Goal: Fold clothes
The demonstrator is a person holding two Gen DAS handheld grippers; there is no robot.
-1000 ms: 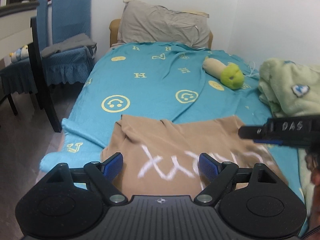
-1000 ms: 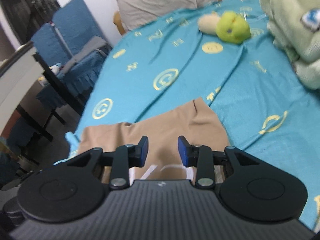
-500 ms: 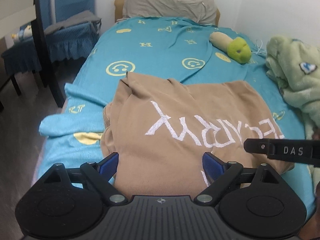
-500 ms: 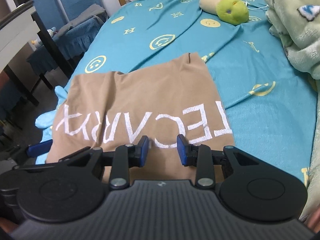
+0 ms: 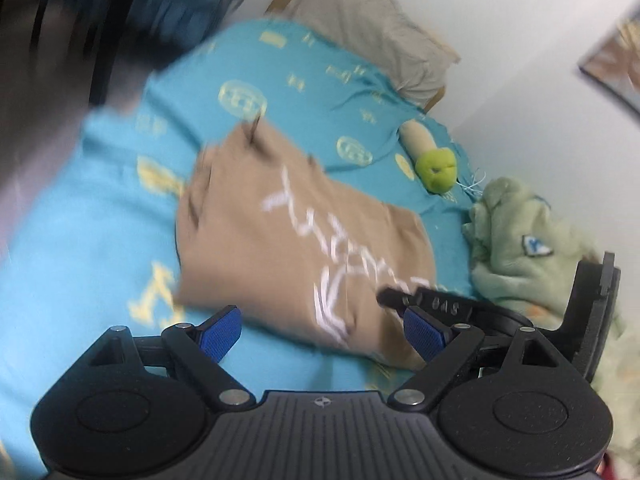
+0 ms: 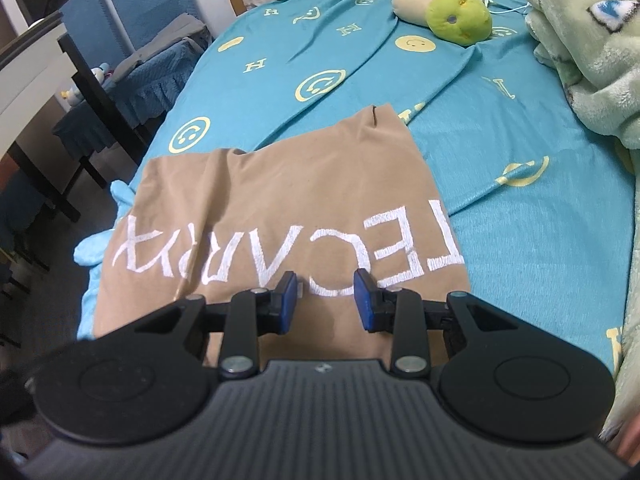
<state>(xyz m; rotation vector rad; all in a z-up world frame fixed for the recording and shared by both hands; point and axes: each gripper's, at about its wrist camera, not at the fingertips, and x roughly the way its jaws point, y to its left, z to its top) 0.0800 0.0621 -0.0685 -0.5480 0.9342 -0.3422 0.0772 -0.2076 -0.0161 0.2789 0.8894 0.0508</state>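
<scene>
shirt: tan shirt (image 6: pixel 280 200) lies flat on the bed (image 6: pixel 520 220), white lettering up, near edge toward me. I read it as partly folded, no further fold begun.
left tool: left tool (image 5: pixel 320 332) spread wide, nothing between the pads, over the shirt's near left edge. View is smeared, so I can't tell if it touches cloth.
right tool: right tool (image 6: pixel 326 300) part-open, pads apart, nothing pinched. It sits over the shirt's near middle, just under the lettering; its arm (image 5: pixel 432 304) shows in the left view.
risk 1: left side blurred. If I close now I may catch the bed sheet with the shirt, or miss the edge.
risk 2: right tool is mid-panel, not at a corner. A pinch there likely bunches the cloth and skews the fold.
risk 3: uneven grips left and right would probably drag the shirt crooked across the sheet.
risk 4: green blanket (image 6: pixel 592 60) sits near the right side; a wide swing could snag it.
clear: plush toy (image 6: pixel 456 12) is well apart from the shirt.
</scene>
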